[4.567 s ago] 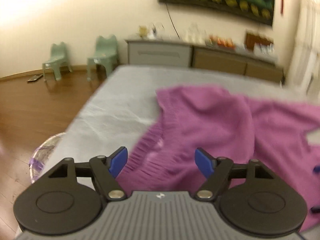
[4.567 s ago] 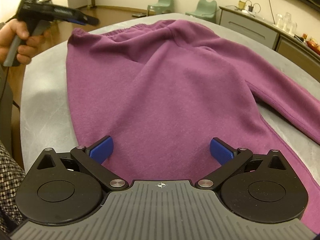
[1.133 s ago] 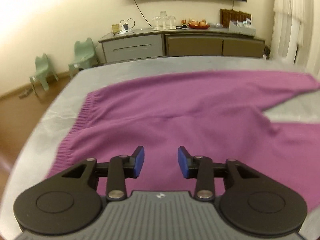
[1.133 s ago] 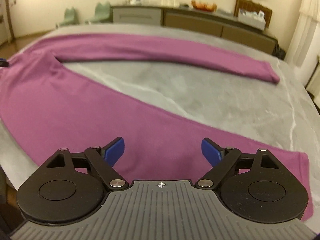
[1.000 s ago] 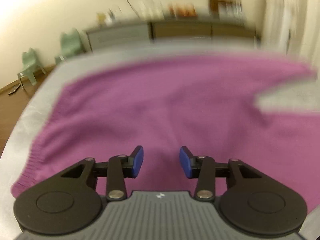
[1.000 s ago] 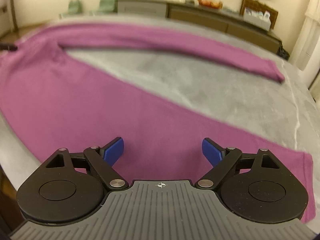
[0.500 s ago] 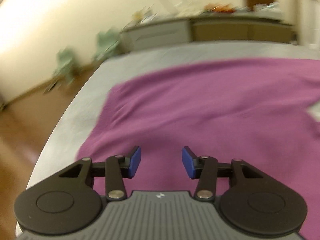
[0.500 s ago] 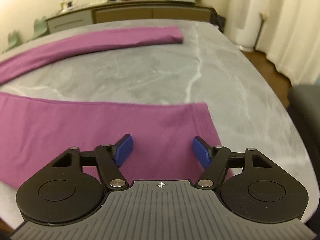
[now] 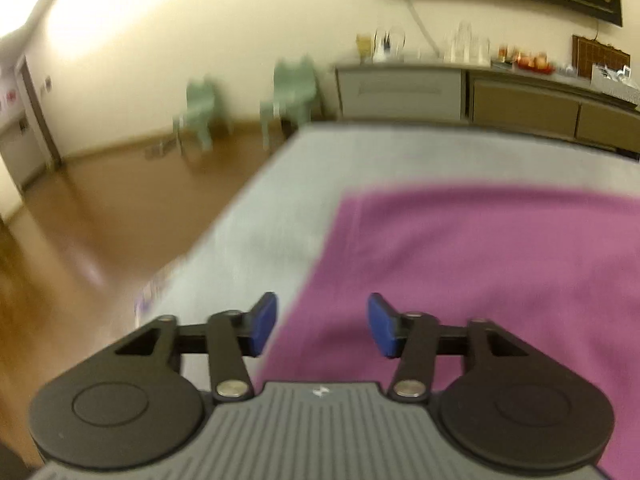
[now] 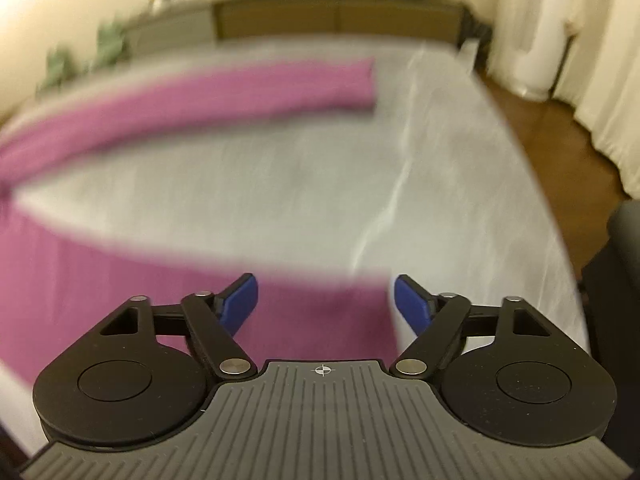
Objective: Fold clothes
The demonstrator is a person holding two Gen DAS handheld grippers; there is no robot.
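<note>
A purple sweater (image 9: pixel 480 264) lies flat on the grey table (image 9: pixel 256 216). In the left wrist view my left gripper (image 9: pixel 322 326) is open and empty, over the sweater's left hem edge. In the right wrist view my right gripper (image 10: pixel 324 304) is open and empty, over the end of the near sleeve (image 10: pixel 312 312). The far sleeve (image 10: pixel 224 96) stretches across the table behind it. Both views are blurred by motion.
Two small green chairs (image 9: pixel 288 92) stand on the wooden floor (image 9: pixel 100 232) left of the table. A long sideboard (image 9: pixel 480 92) runs along the back wall. White curtains (image 10: pixel 592 40) hang right of the table's right edge (image 10: pixel 532 168).
My left gripper has swung left to the sweater's hem edge and opened a little wider. My right gripper has moved right to the near sleeve's end and opened wider.
</note>
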